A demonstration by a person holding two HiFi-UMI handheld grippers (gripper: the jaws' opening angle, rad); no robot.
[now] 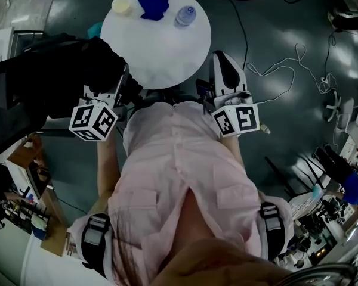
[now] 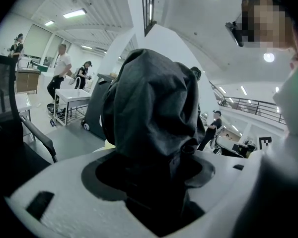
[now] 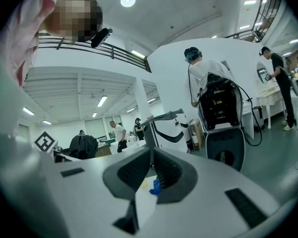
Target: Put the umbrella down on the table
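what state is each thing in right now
umbrella: folded up, off the table, held in the left gripper
left gripper: closed on the umbrella
right gripper: jaws together, empty
bottle: upright on the table
blue cloth: crumpled on the table

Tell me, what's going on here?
A person in a pink shirt faces a round white table, with a gripper in each hand. The left gripper is clamped on a folded black umbrella, which is by the table's left edge and not yet set down. The right gripper is shut and empty. A bottle, a blue bundle and a pale cup sit on the table's far side.
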